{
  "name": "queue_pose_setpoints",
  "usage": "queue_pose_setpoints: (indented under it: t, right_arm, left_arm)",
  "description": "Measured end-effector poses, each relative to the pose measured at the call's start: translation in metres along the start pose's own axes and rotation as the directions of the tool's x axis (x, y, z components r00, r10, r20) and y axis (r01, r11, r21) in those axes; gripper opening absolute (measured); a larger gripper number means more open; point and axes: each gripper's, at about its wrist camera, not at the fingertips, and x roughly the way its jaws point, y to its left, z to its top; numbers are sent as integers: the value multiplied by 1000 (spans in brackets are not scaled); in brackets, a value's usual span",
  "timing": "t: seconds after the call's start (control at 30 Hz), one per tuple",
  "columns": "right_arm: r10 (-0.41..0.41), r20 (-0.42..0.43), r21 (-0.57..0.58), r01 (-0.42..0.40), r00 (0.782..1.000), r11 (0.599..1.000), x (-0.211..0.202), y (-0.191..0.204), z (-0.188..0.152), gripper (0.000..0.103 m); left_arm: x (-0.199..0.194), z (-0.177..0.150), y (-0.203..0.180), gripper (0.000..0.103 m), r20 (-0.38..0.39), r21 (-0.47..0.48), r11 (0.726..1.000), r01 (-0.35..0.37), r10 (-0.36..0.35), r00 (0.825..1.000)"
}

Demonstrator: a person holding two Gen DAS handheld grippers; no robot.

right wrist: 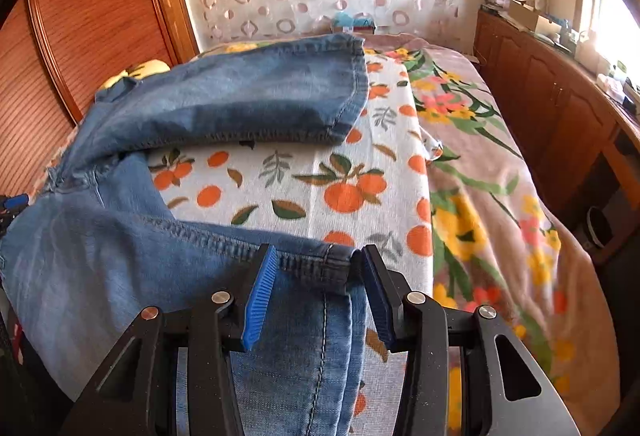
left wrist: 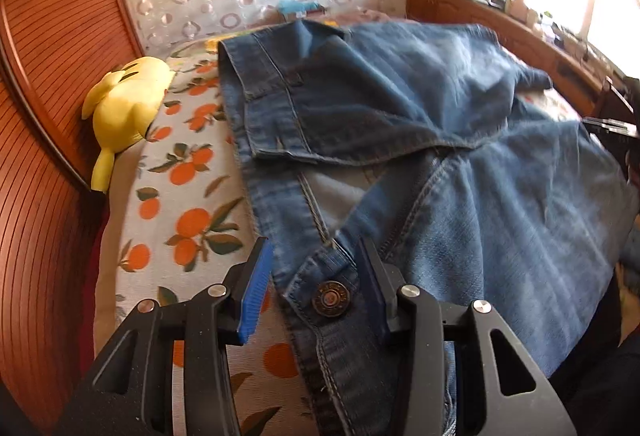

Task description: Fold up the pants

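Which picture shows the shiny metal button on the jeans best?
The left wrist view. The button sits close and sharp on the waistband of the jeans, between the left gripper's fingers. The right wrist view shows only the legs and hems of the jeans, no button.

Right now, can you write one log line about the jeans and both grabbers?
jeans: spread on bed | left gripper: open around waistband button | right gripper: open around leg hem
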Motion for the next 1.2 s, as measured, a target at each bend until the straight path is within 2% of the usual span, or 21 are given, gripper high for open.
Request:
queue_pose_setpoints:
  t: [0.13, 0.23, 0.27, 0.33, 0.53, 0.67, 0.83, 0.9, 0.97, 1.03, 1.07, 1.2]
  right_arm:
    - [4, 8, 0, -4, 1000, 1000, -3, 2, -4, 46]
    - [-2, 15, -8, 2, 1000, 1000, -4, 3, -6, 46]
    - [-4, 16, -10, 4, 1000, 1000, -6, 3, -7, 46]
    - [-7, 18, -13, 7, 1000, 1000, -8, 4, -10, 46]
    - [-11, 23, -23, 11, 1000, 1000, -11, 4, -13, 46]
    - [-14, 27, -26, 15, 1000, 1000, -11, 4, -14, 46]
    - [-7, 40, -28, 8, 999, 1000, -13, 2, -17, 46]
    - [-21, 46, -25, 22, 999, 999, -14, 1, -18, 39]
    - [-38, 47, -16, 39, 998, 999, -15, -1, -18, 21]
    - [-2, 54, 12, 2, 999, 1000, -19, -6, -18, 11]
    - [13, 68, 13, -13, 998, 1000, -22, -7, -18, 8]
    - [-18, 182, 31, 12, 983, 999, -50, -10, -14, 7]
  left_arm:
    - [2, -7, -4, 44, -10, 8, 1000, -5, 5, 1000]
    - [1, -10, -1, 42, -1, -20, 1000, 10, -10, 1000]
    - [1, -11, -1, 40, 1, -27, 1000, 14, -13, 1000]
    - [-2, -13, -3, 23, 11, -26, 1000, -8, 9, 1000]
    - [-15, -14, -6, 13, 41, -7, 1000, -14, 14, 999]
    - [-33, -5, -3, 11, 104, -31, 999, -15, 18, 994]
    - [-58, 20, 4, 8, 218, -52, 998, -29, 39, 975]
    - [-60, 33, 6, 5, 250, -52, 998, -43, 55, 967]
    - [-57, 42, 9, 4, 266, -61, 997, -50, 64, 962]
    - [-51, 48, 12, 1, 265, -78, 996, -50, 68, 962]
    - [-47, 49, 14, 1, 260, -83, 995, -55, 75, 963]
    - [-22, 43, 21, 1, 195, -92, 993, -79, 96, 976]
